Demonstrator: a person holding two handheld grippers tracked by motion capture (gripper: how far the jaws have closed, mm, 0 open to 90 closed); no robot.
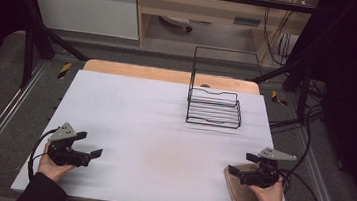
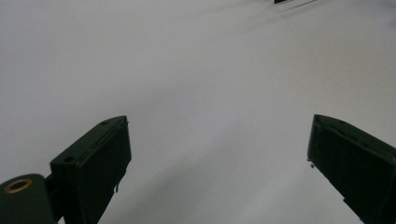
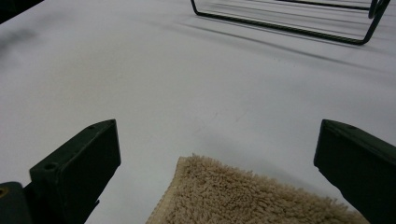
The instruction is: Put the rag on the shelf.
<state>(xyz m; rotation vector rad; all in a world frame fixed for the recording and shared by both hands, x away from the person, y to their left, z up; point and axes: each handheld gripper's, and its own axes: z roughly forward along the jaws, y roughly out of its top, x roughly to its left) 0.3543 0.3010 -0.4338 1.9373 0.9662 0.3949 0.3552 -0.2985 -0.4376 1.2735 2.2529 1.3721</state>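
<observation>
Start of the pick: the towel (image 3: pixel 243 196) lies at the bench's (image 1: pixel 153 128) 5 o'clock corner, under the right gripper (image 1: pixel 235 170), fingers open and empty. Left gripper (image 1: pixel 92 150) likewise open. Next, I judge: lower and pinch the towel's edge.

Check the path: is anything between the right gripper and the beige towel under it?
Nothing visible. The right gripper sits open directly over the towel, whose near corner lies between its fingers, with bare table around it.

Towel (image 1: pixel 242 190) near right table (image 1: pixel 163 129) corner; wire rack (image 1: pixel 214 107) far behind it.
</observation>
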